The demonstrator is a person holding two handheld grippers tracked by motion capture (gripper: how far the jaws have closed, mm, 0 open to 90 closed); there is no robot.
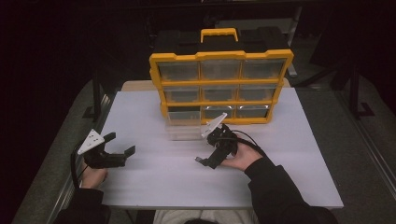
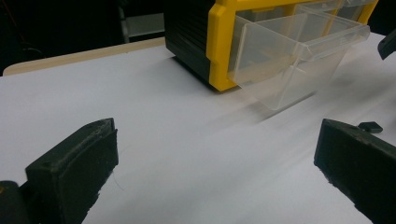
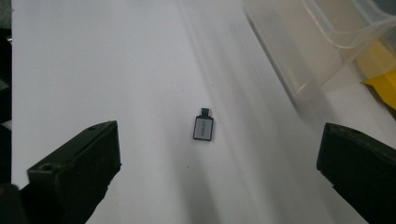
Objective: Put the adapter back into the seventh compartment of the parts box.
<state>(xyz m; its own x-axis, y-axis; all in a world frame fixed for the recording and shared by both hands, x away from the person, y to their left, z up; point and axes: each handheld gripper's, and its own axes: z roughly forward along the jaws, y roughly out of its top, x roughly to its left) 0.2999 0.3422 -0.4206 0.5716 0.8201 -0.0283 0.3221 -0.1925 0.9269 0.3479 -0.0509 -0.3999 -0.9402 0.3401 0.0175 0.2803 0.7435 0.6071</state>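
The right gripper view looks down on a small dark adapter (image 3: 203, 127) with a pale label on its face, lying flat on the white desk (image 3: 93, 70). It lies between the two black jaws of the right tool (image 3: 219, 158) but ahead of them, touching neither; the jaws stand wide apart and hold nothing. Up and to the right of the adapter is the clear drawer (image 3: 322, 51), near but apart from it, with a bit of yellow frame at the edge beyond.

In the high view the adapter is a small dark speck just beside the tip of the right tool (image 1: 205, 161), which the right hand (image 1: 243, 157) holds tilted toward the person's left, its grey plate uppermost. The clear drawer (image 1: 184, 125) sticks out of the bottom-left slot of a yellow-framed organizer (image 1: 222, 86) standing upright at the back of the desk (image 1: 289, 154), with three rows of three clear drawers and a yellow handle on top.

Well apart, near the desk's left edge, the left hand (image 1: 93, 176) holds the left tool (image 1: 122, 147), its jaws also spread wide and empty. The left gripper view shows those jaws either side of bare desk, the pulled-out drawer (image 2: 299, 56) and the organizer's yellow corner (image 2: 219, 46) ahead, and the adapter (image 2: 371, 126) small at the far right.
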